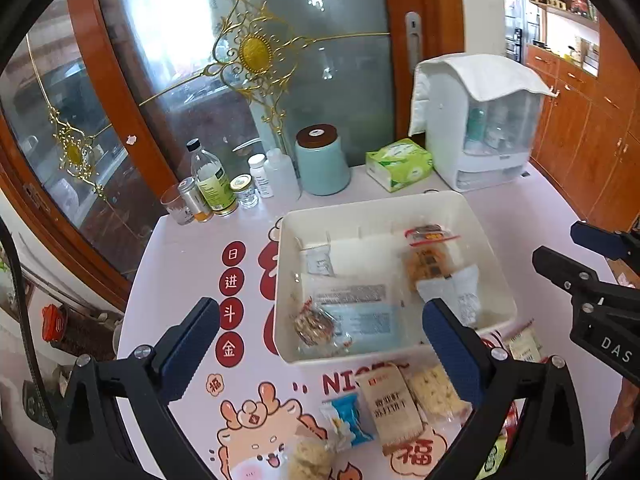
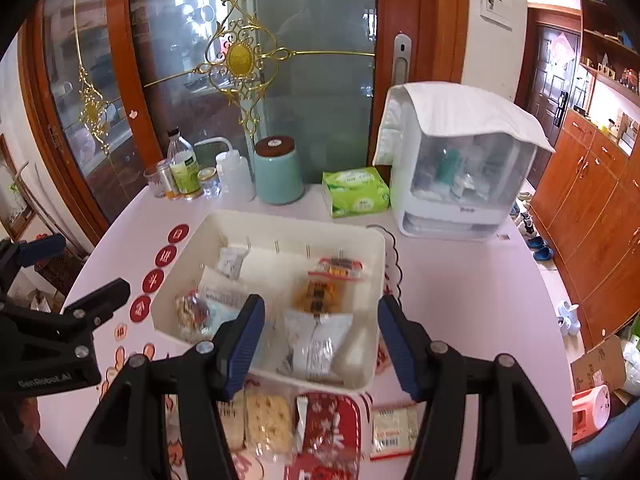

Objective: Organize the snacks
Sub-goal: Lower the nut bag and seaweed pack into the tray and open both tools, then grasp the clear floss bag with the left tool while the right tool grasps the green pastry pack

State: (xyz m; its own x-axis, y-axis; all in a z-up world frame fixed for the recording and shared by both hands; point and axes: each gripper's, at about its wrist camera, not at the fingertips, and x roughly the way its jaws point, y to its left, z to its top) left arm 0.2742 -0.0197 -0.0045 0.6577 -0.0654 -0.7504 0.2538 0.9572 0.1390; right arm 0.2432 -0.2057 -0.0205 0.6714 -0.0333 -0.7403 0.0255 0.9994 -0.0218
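Observation:
A white bin [image 1: 372, 210] [image 2: 200, 232] sits on the pink table and holds several snack packets, among them an orange cracker pack [image 1: 426, 258] [image 2: 320, 294] and a white pouch [image 2: 318, 342]. More packets lie in front of it: a beige bar [image 1: 390, 406], a blue candy [image 1: 348, 416], a yellow puffed bar [image 2: 268, 420], a red pack [image 2: 330, 428]. My left gripper [image 1: 320, 344] is open and empty above the bin's near edge. My right gripper [image 2: 322, 344] is open and empty over the bin's near right part; it also shows in the left wrist view [image 1: 576, 256].
At the table's back stand bottles and jars [image 1: 212, 188], a teal canister [image 1: 322, 160], a green tissue pack [image 1: 400, 164] and a white cabinet under a cloth [image 1: 480, 120]. A glass door is behind. Wooden cupboards are at the right [image 2: 592, 208].

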